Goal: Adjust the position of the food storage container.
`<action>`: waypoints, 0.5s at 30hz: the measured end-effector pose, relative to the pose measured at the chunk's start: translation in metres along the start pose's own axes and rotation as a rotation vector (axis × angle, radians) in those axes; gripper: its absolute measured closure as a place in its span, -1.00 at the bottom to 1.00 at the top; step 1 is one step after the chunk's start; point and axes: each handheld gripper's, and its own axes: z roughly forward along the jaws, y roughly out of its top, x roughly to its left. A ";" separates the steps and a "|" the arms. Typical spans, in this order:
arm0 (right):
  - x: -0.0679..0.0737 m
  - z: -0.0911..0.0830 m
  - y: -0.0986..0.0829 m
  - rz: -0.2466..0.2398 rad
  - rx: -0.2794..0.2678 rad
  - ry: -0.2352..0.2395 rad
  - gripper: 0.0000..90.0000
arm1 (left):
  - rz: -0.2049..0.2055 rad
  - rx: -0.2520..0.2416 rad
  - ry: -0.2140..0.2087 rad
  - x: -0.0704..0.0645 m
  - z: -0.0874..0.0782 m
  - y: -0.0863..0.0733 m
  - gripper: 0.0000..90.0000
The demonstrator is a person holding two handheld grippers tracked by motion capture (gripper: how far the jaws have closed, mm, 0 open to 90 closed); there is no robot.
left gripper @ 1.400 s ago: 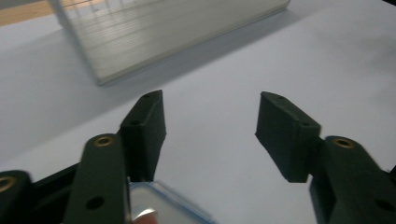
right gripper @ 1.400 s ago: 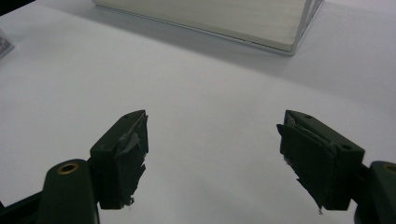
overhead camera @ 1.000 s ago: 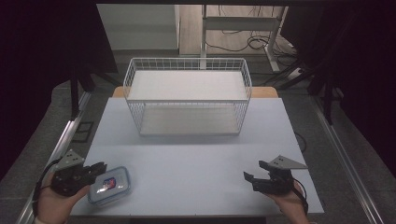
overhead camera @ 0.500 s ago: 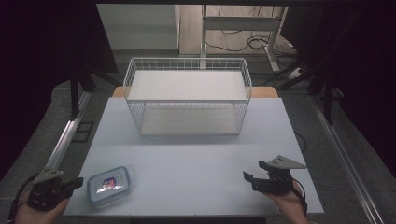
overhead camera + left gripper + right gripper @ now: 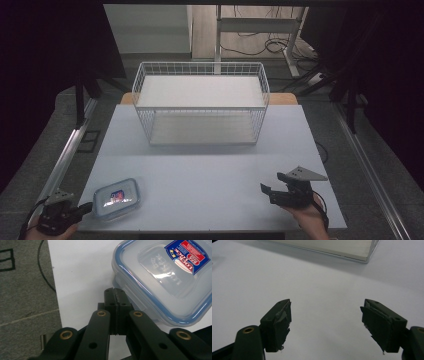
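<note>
A clear plastic food container with a blue-rimmed lid and a red and blue label lies on the white table near its front left corner. My left gripper sits just left of it at the table's edge. In the left gripper view its jaws are pressed together with nothing between them, the left gripper tips next to the container wall. My right gripper rests at the front right, pointing left. The right gripper is wide open over bare table.
A white wire basket with a pale floor stands at the back middle of the table; its base edge shows ahead of the right gripper. Grey floor and a metal rail run along the table's left side.
My left gripper drew back from the container toward the front left corner, then edged right again. The container and the right gripper stayed put.
</note>
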 end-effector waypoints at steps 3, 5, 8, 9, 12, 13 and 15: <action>0.000 0.000 0.000 0.000 0.001 0.000 -0.47 | 0.001 0.001 -0.016 -0.002 0.001 0.002 1.00; 0.000 0.000 0.000 0.000 0.001 -0.001 -0.47 | 0.007 -0.002 -0.030 -0.005 0.004 0.004 1.00; 0.000 0.000 0.000 0.001 0.006 0.000 -0.47 | 0.017 -0.002 -0.042 -0.010 0.008 0.009 1.00; 0.000 0.000 0.000 0.001 0.006 0.000 -0.47 | 0.020 0.000 -0.047 -0.012 0.009 0.010 1.00; 0.000 0.000 0.000 0.000 0.004 0.001 -0.47 | 0.033 0.006 -0.064 -0.016 0.014 0.016 1.00; 0.000 0.000 0.000 0.000 0.003 0.001 -0.47 | 0.038 0.010 -0.067 -0.018 0.015 0.018 1.00; 0.000 -0.001 0.000 0.000 0.004 0.002 -0.47 | 0.051 0.010 -0.085 -0.024 0.020 0.022 1.00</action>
